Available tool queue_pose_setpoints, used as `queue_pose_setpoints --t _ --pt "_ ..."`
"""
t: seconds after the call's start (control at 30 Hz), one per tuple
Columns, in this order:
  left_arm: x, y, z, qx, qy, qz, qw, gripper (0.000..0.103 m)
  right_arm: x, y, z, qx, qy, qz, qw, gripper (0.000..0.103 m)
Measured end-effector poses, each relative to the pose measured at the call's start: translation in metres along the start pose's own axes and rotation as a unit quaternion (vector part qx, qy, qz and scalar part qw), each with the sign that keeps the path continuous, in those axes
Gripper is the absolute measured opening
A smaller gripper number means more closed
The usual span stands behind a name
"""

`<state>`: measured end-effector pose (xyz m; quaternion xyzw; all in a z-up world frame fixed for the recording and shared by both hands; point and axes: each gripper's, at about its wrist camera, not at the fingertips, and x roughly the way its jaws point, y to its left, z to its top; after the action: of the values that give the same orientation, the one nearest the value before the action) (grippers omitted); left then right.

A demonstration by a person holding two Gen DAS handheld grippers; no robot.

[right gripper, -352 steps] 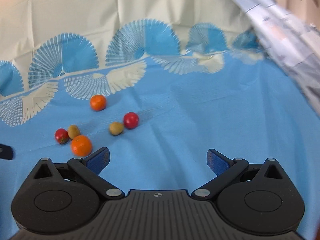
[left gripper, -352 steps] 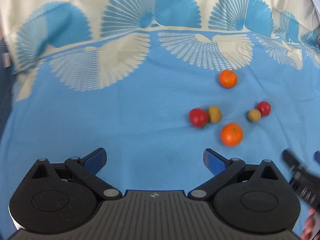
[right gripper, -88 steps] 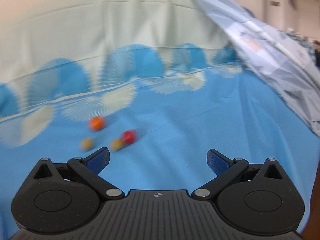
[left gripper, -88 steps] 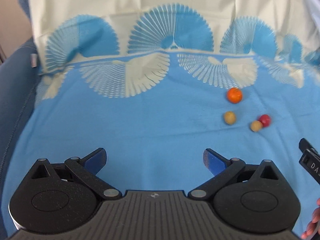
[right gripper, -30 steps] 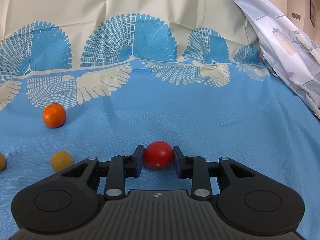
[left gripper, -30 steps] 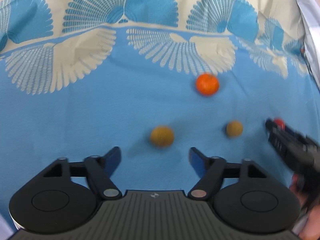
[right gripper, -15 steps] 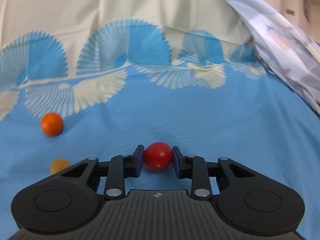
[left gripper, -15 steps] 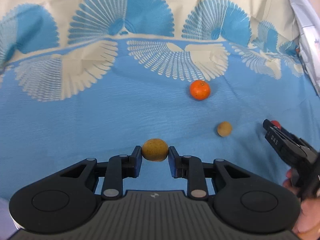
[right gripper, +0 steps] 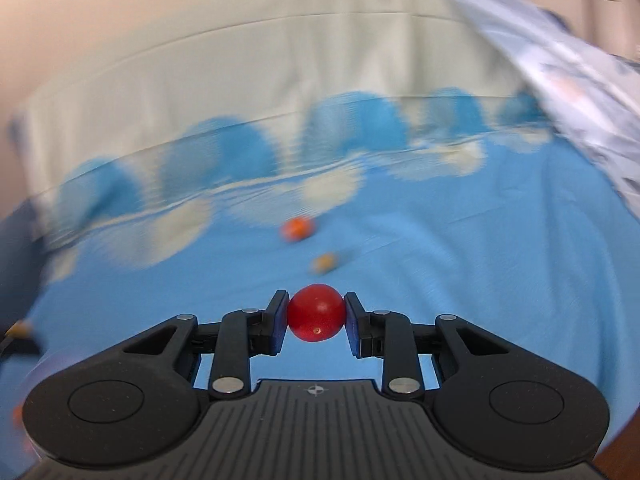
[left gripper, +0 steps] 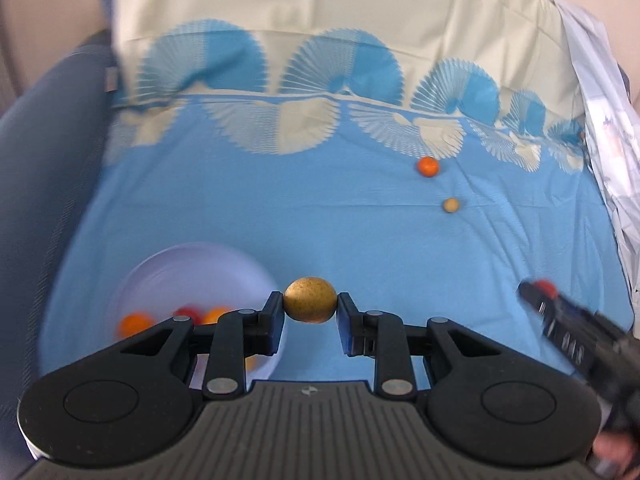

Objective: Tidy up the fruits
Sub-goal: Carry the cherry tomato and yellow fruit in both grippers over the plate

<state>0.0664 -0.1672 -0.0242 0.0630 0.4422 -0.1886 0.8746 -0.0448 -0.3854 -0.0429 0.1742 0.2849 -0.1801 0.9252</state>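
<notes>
Bowl [left gripper: 192, 264] blurred; left gripper [left gripper: 310, 314] hides its fruit

A speckled tan fruit [left gripper: 310, 300] sits pinched at lower centre; a glossy red fruit [right gripper: 316, 312] likewise. An orange [left gripper: 428, 166] and small tan fruit [left gripper: 451, 205] lie upper right; blurred fruits [left gripper: 136, 322] fill the pale bowl [left gripper: 192, 264], lower left.
</notes>
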Motion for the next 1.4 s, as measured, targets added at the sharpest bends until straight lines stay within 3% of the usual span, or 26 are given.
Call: queue_pose_setpoints --t 0.17,0.4,0.73,1.4 --pt "-0.053 0.048 -0.037 -0.033 -0.021 0.026 0.9989 0.031 -0.058 0.065 -0.022 -0.056 0.031 0.08 0.995 0.031" --pt "-0.094 0.102 -0.075 -0.08 -0.038 0.045 0.9951 0.031 -0.104 0.143 -0.04 -0.134 0.036 0.151 0.979 0.031" --pt "-0.11 0.158 -0.096 -0.143 -0.045 0.054 0.9872 0.031 -0.128 0.186 -0.052 -0.199 0.027 0.144 0.969 0.031" --pt "-0.105 0.167 -0.091 -0.151 -0.044 0.044 0.9866 0.031 -0.118 0.196 -0.054 -0.217 0.037 0.136 0.966 0.031"
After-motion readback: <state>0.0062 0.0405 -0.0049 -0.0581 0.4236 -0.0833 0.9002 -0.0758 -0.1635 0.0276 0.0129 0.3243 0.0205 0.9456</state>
